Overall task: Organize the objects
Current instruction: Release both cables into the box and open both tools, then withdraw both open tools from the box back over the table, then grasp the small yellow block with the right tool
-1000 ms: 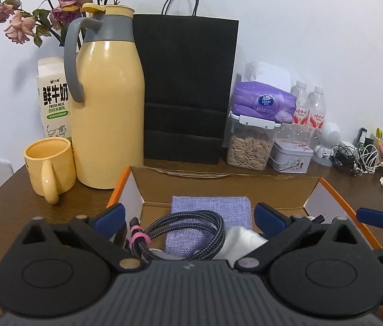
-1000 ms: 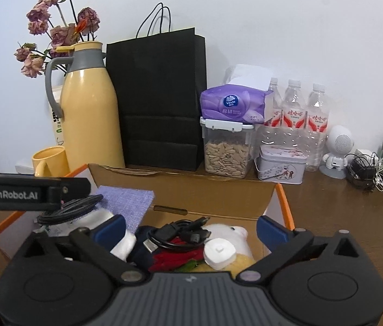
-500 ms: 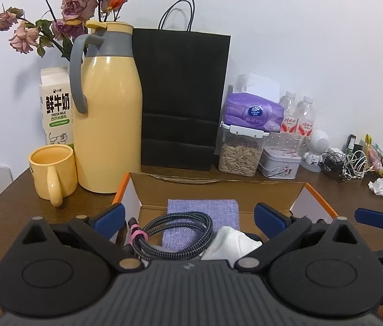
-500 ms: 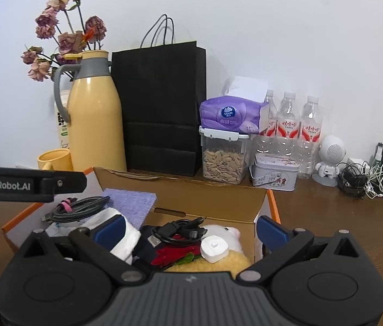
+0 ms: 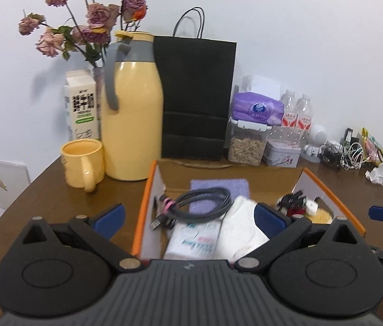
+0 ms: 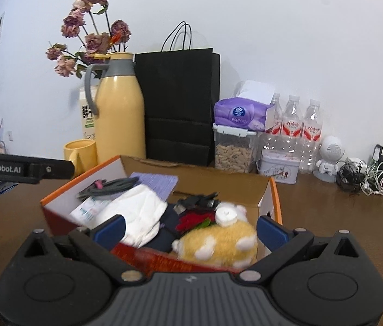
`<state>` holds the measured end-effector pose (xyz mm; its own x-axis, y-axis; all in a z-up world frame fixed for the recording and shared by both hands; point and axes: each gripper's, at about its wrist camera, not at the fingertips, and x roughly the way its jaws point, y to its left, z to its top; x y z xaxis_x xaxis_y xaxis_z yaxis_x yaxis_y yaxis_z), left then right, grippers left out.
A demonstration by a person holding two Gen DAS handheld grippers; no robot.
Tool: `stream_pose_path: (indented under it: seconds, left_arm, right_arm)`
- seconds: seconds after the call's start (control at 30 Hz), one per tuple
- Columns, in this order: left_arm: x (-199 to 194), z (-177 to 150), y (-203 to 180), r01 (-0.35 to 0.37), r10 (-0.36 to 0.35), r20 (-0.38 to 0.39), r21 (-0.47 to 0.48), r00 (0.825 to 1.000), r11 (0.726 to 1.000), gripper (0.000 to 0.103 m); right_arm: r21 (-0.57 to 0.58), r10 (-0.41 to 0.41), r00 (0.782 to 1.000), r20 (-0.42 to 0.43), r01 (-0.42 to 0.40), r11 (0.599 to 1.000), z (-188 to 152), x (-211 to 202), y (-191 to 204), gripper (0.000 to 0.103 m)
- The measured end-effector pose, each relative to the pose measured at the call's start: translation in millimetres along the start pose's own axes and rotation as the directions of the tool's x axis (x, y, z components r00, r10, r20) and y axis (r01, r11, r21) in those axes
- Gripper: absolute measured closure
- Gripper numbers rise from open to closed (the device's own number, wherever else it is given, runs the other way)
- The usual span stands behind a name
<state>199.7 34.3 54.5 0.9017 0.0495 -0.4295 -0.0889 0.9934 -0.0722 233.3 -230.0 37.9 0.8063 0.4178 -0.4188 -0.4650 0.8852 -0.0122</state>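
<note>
An open cardboard box with orange edges sits on the brown table. Inside lie a coiled dark cable, a purple cloth, a white cloth and a tissue pack. The right wrist view shows the same box with a yellow plush toy, a small white round piece, red and black items. My left gripper hangs open above the box's near left side, holding nothing. My right gripper is open over the near right side, also bare.
Behind the box stand a yellow thermos, yellow mug, milk carton, black paper bag, a seed jar under a purple tissue pack, a tin, water bottles. Tangled cables and crumpled paper lie at right.
Both grippers have pulled back and risen from the box, so more of its contents and the table show. The coiled cable stays lying in the box.
</note>
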Motion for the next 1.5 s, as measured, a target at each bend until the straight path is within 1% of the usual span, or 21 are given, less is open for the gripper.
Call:
stream_pose_path:
  seconds: [0.27, 0.5, 0.67, 0.87, 0.93, 1.07, 1.13, 1.27, 1.33, 1.47, 1.5]
  left_arm:
    - [-27.1, -27.4, 18.6, -0.031, 0.031, -0.051, 0.013, 0.998, 0.999, 0.0]
    - [-45.5, -53.1, 31.7, -0.043, 0.043, -0.096, -0.001, 0.995, 0.999, 0.0]
    - [-52.4, -67.9, 40.1, -0.057, 0.055, -0.128, -0.008, 0.99, 0.998, 0.0]
    - [-55.8, -77.2, 49.9, -0.064, 0.061, -0.151, -0.014, 0.987, 0.998, 0.0]
    - [-56.0, -78.8, 52.3, -0.063, 0.06, -0.155, -0.016, 0.986, 0.998, 0.0]
    - [-55.3, -81.5, 54.9, -0.059, 0.055, -0.163, -0.019, 0.985, 0.998, 0.0]
    - [-54.3, -83.5, 55.0, -0.057, 0.053, -0.17, -0.016, 0.984, 0.998, 0.0]
    - [-51.2, -87.9, 55.9, -0.051, 0.048, -0.185, -0.012, 0.981, 0.999, 0.0]
    - [-49.8, -89.2, 56.3, -0.048, 0.044, -0.19, -0.013, 0.981, 0.999, 0.0]
    - [-48.3, -89.7, 56.3, -0.04, 0.036, -0.191, -0.017, 0.981, 0.999, 0.0]
    - [-47.5, -90.0, 56.4, -0.04, 0.036, -0.193, -0.017, 0.981, 0.999, 0.0]
  right_arm:
    - [0.005, 0.031, 0.997, -0.065, -0.031, 0.999, -27.3, -18.5, 8.7, 0.0]
    - [0.017, 0.056, 0.992, -0.115, -0.054, 0.998, -49.0, -27.2, 17.8, 0.0]
    - [0.014, 0.082, 0.986, -0.147, -0.081, 0.997, -59.6, -27.6, 29.0, 0.0]
    - [-0.019, 0.131, 0.975, -0.179, -0.137, 0.99, -65.9, -24.2, 50.8, 0.001]
    - [-0.026, 0.148, 0.971, -0.19, -0.155, 0.988, -67.0, -22.0, 57.4, 0.007]
    - [-0.056, 0.176, 0.957, -0.231, -0.193, 0.98, -69.2, -12.2, 72.0, 0.011]
    - [-0.067, 0.182, 0.952, -0.247, -0.204, 0.977, -70.2, -8.3, 76.3, 0.02]
    - [-0.068, 0.186, 0.946, -0.264, -0.21, 0.975, -70.1, -1.1, 80.3, 0.022]
    - [-0.063, 0.192, 0.945, -0.264, -0.216, 0.974, -69.0, 2.0, 82.2, 0.03]
    - [-0.061, 0.197, 0.94, -0.279, -0.222, 0.973, -68.1, 11.3, 85.2, 0.039]
    - [-0.06, 0.197, 0.939, -0.283, -0.222, 0.973, -68.4, 13.0, 85.8, 0.043]
